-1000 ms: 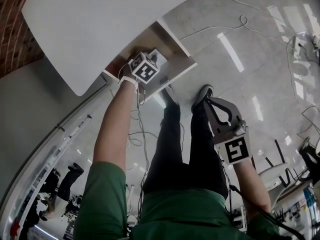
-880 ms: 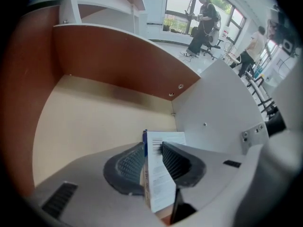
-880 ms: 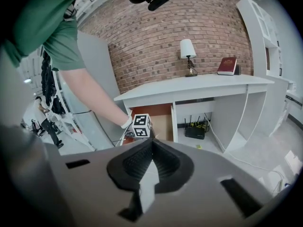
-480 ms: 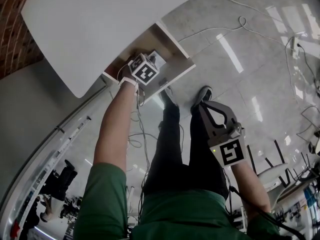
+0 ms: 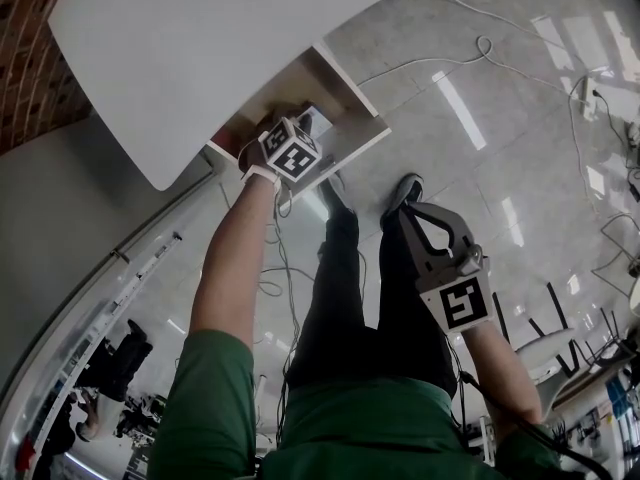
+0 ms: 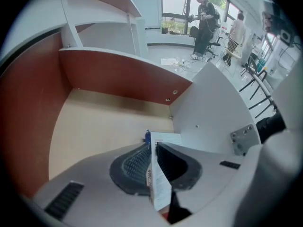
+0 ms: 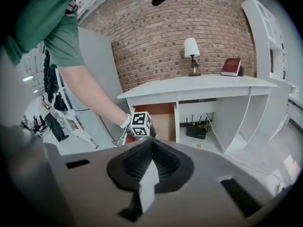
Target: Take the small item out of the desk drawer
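The white desk's drawer [image 5: 352, 136] stands pulled out, with a light wood floor [image 6: 99, 122] and red-brown walls. My left gripper [image 6: 152, 148] reaches down into it; from the head view only its marker cube [image 5: 291, 154] shows. Its jaws have just been closing, and their ribbed pads now press on a small flat white box with a blue edge [image 6: 158, 174]. My right gripper [image 5: 408, 211] hangs over the floor beside the person's legs, away from the drawer. Its jaws [image 7: 151, 143] are shut with nothing between them. In the right gripper view the open drawer [image 7: 163, 122] lies ahead.
The white desktop [image 5: 200, 58] overhangs the drawer. On the desk stand a lamp [image 7: 191, 51] and a red book [image 7: 230, 66]. A router [image 7: 199, 129] and cables sit under the desk. Cables [image 5: 470, 53] trail over the shiny floor. Brick wall behind.
The left gripper's marker cube has shifted slightly toward the person over the drawer. The right gripper has drifted a little left and lower in the head view.
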The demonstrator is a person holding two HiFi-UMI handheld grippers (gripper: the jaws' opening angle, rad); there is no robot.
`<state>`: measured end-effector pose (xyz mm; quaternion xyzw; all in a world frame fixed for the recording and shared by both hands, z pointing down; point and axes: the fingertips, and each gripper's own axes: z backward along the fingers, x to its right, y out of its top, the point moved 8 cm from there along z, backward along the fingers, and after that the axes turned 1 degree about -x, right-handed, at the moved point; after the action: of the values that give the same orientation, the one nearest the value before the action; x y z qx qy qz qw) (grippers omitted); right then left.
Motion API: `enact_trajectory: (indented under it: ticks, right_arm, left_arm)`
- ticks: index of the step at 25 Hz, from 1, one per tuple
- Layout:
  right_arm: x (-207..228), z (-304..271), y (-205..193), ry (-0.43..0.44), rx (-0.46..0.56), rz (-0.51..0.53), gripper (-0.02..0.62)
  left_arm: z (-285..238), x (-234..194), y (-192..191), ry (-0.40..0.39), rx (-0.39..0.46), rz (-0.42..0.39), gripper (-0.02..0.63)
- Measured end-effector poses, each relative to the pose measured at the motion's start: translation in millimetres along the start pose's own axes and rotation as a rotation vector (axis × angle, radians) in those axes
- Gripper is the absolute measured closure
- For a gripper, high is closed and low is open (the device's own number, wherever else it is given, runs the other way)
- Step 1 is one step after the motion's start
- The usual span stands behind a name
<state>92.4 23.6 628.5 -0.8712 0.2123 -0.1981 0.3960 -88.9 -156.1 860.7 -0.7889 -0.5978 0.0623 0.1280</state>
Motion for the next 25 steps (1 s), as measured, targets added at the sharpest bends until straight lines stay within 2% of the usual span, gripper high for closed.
enact_trajectory:
  ticks: [14,21,25]
  right_arm:
    - [-12,8,11,0.002,0.016,0.02,0.592]
    - [-20,10,18,0.008,0.024,0.032,0.592]
    - [-21,14,24,0.001,0.031,0.035,0.592]
  left_arm:
    - [27,23,-1,0.081,0.081,-0.02,0.58]
    - [53,22,2,0.132,0.169,0.043,0.581]
    - [73,25,7,0.148,0.212,0.047,0.581]
